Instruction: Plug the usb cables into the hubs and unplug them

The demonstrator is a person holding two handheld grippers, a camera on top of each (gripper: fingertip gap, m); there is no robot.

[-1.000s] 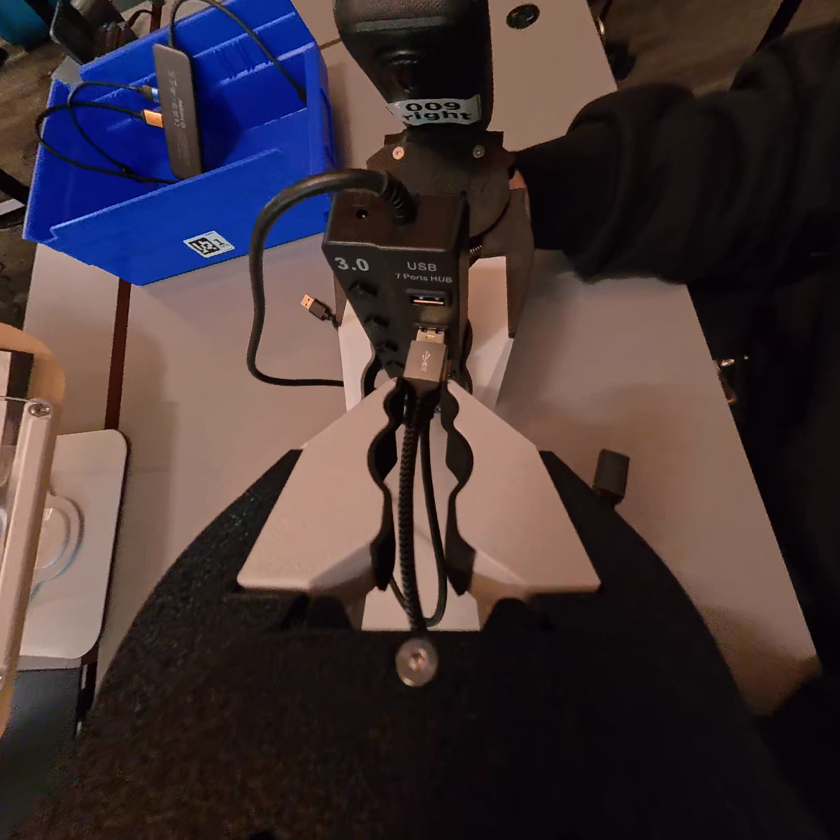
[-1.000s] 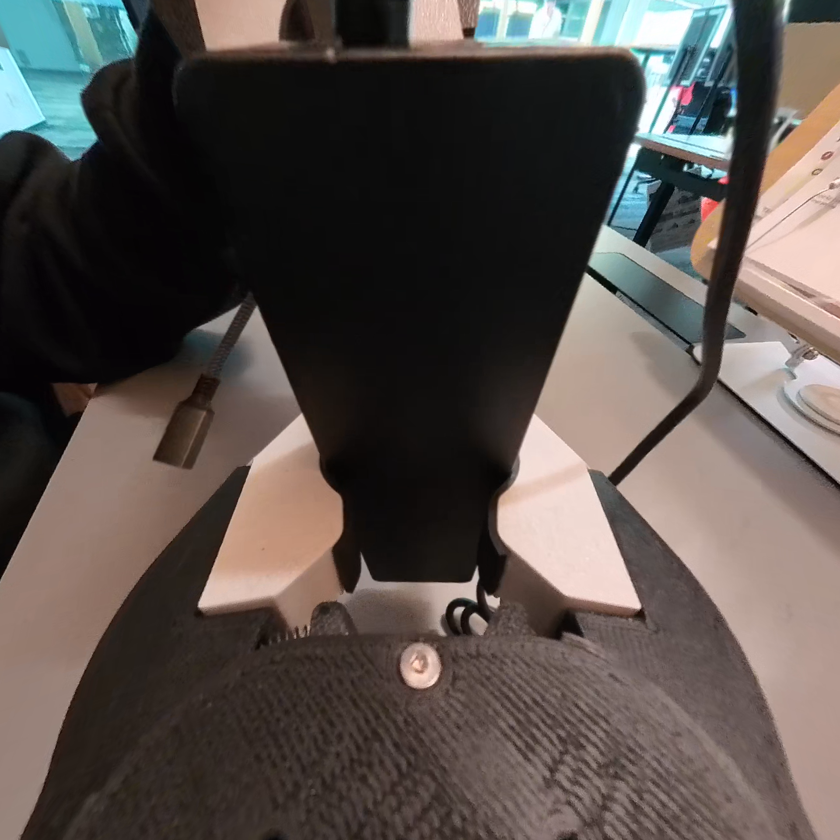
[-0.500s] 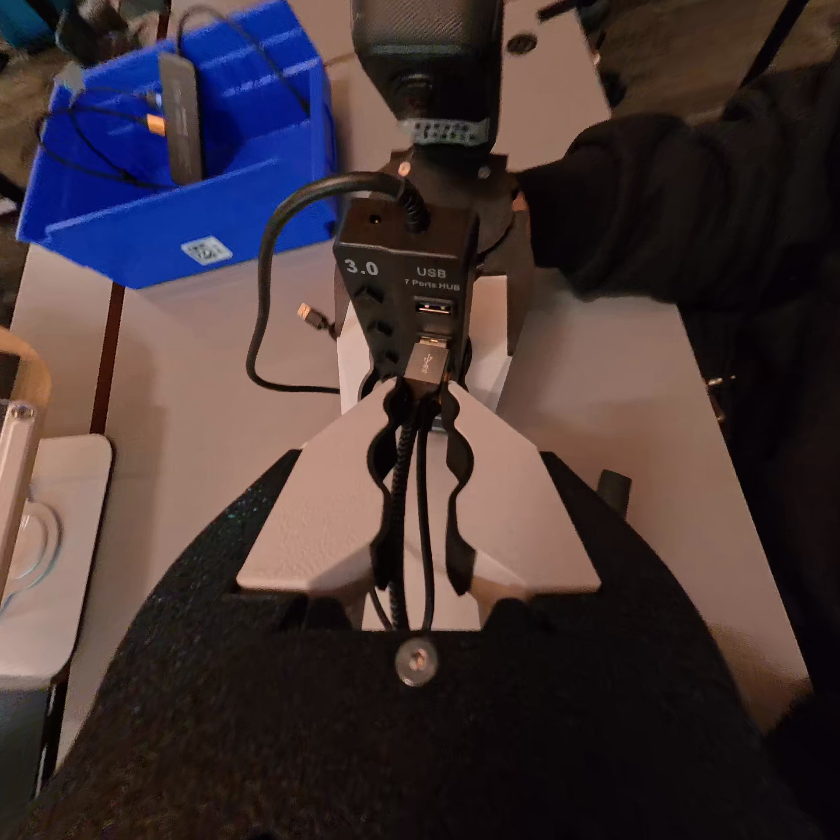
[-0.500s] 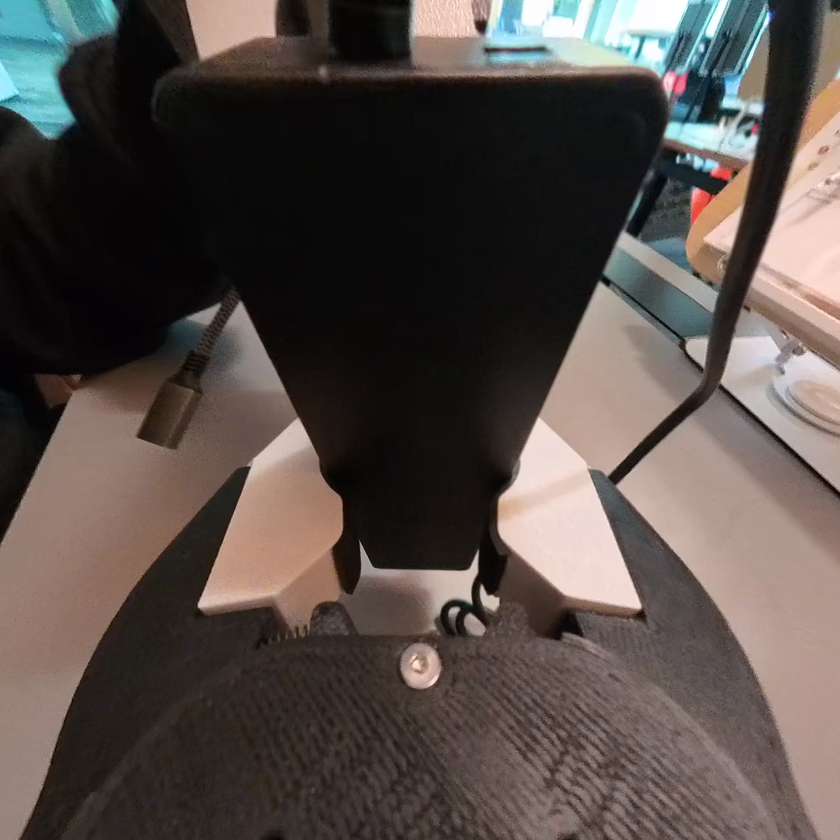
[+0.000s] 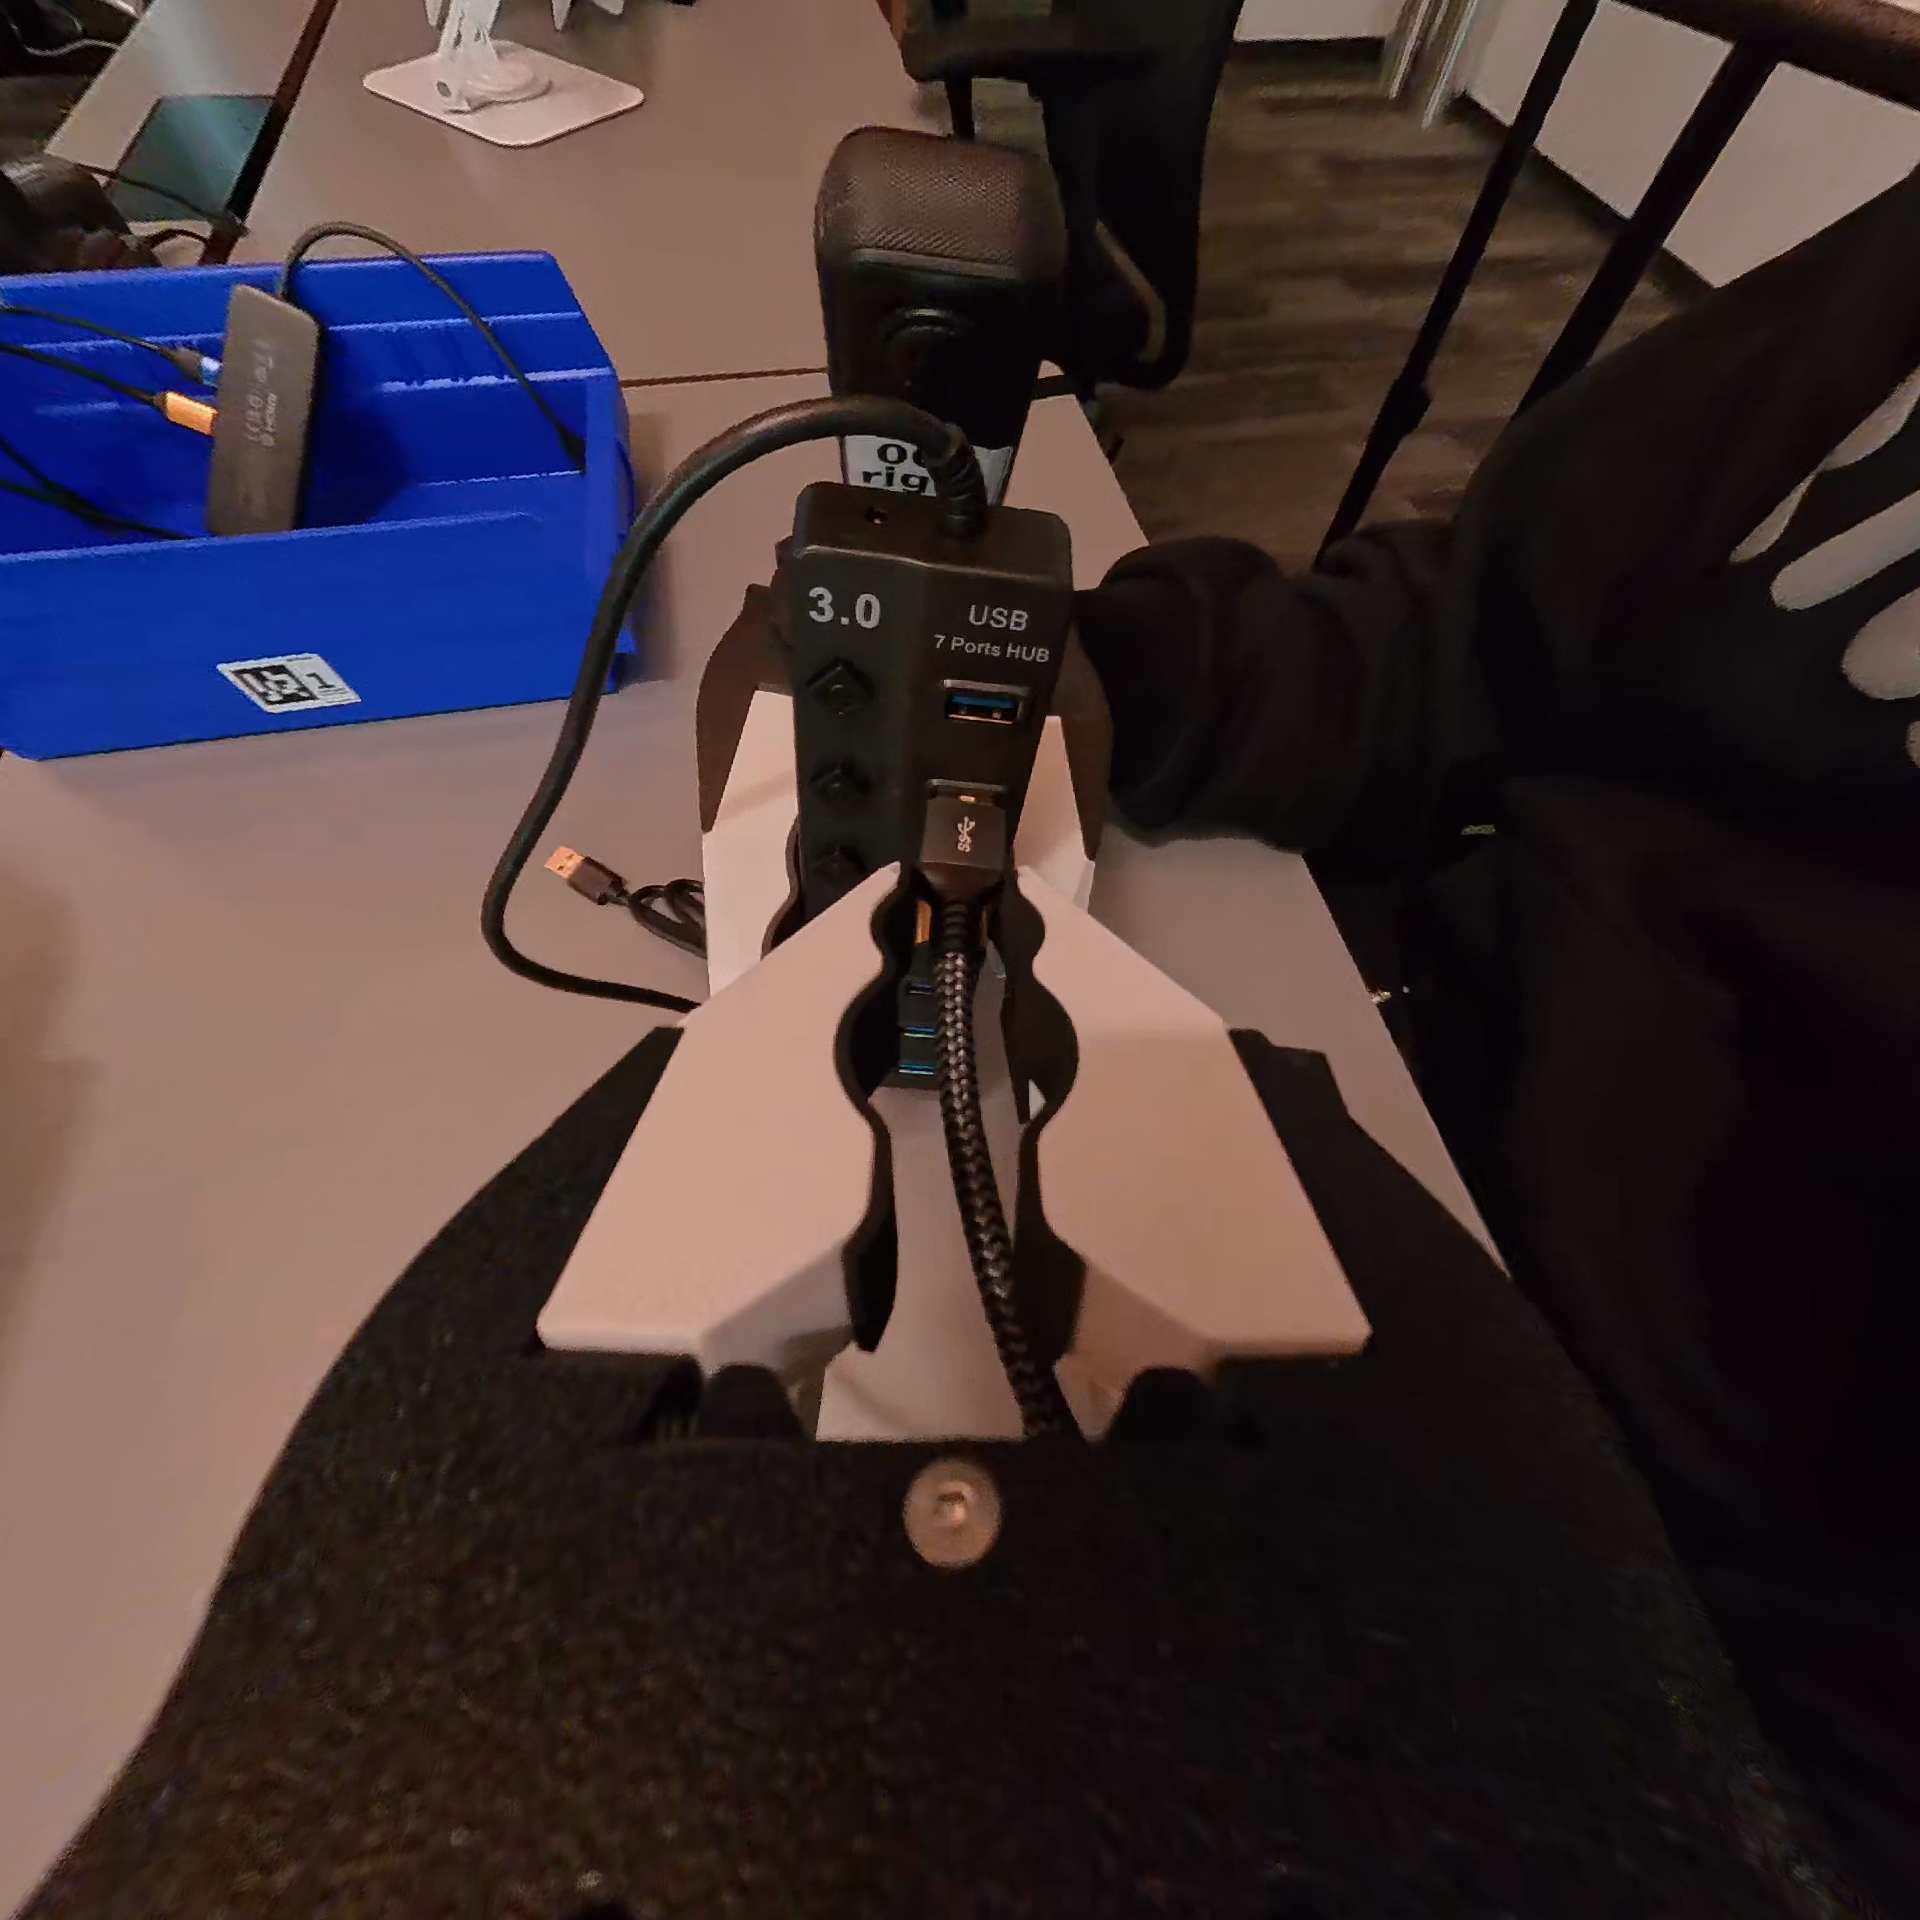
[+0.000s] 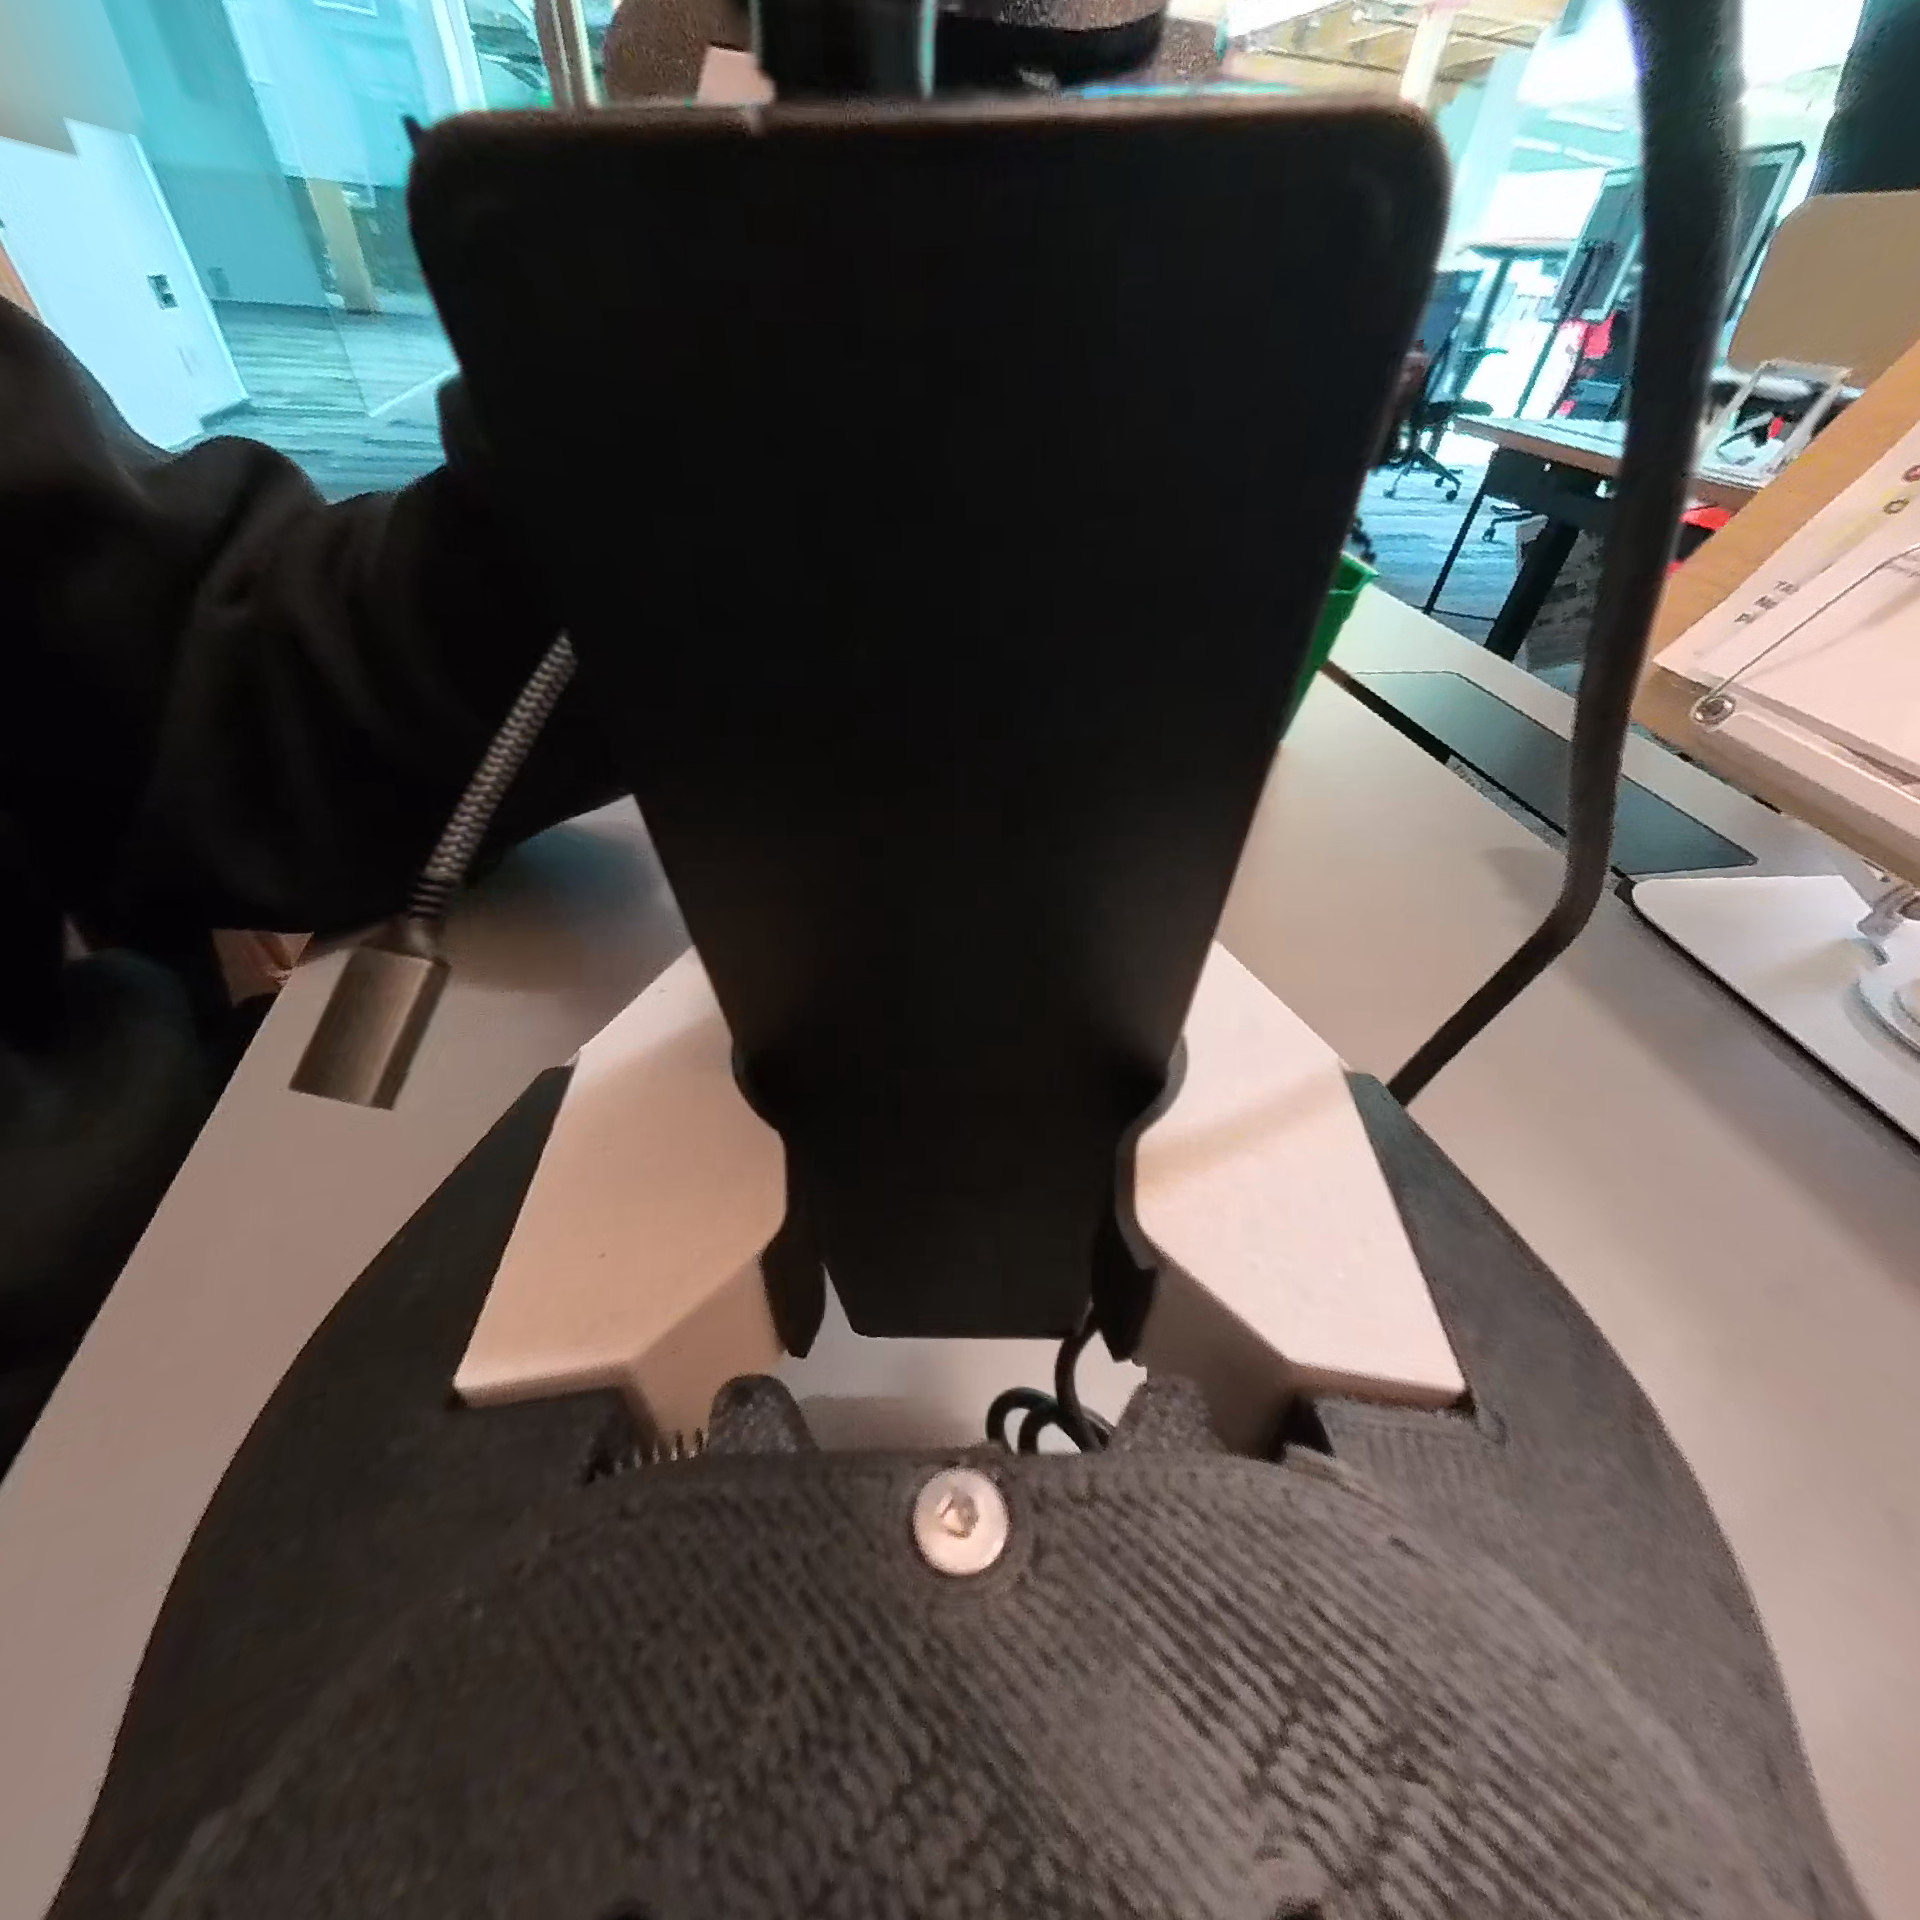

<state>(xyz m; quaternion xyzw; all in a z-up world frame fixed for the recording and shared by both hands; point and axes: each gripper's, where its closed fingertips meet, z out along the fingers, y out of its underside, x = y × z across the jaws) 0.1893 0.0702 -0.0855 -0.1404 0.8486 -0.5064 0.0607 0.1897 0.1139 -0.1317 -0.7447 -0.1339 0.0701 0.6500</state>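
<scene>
In the left wrist view my left gripper (image 5: 951,896) is shut on a braided USB cable (image 5: 971,1164) just behind its grey plug (image 5: 961,836). The plug's metal tip sits in the second port of a black multi-port hub (image 5: 925,613), which stands upright. My right gripper (image 5: 904,727) holds the hub from behind. In the right wrist view my right gripper (image 6: 961,1081) is shut on the hub's plain back (image 6: 935,571), which fills the view and hides the ports. The braided cable's other plug (image 6: 369,1023) hangs at the left. The hub's own cable (image 6: 1621,623) arcs down at the right.
A blue bin (image 5: 312,592) at the back left holds a slim grey hub (image 5: 260,416) and cables. A loose USB plug (image 5: 582,873) lies on the table. A black sleeve (image 5: 1351,707) is at the right. A clear stand with papers (image 6: 1818,675) and a black pad (image 6: 1538,769) sit at the right.
The plug has moved up into the hub's second port; its bare metal tip showed a gap before. Both grippers have tilted up, so more of the far table shows.
</scene>
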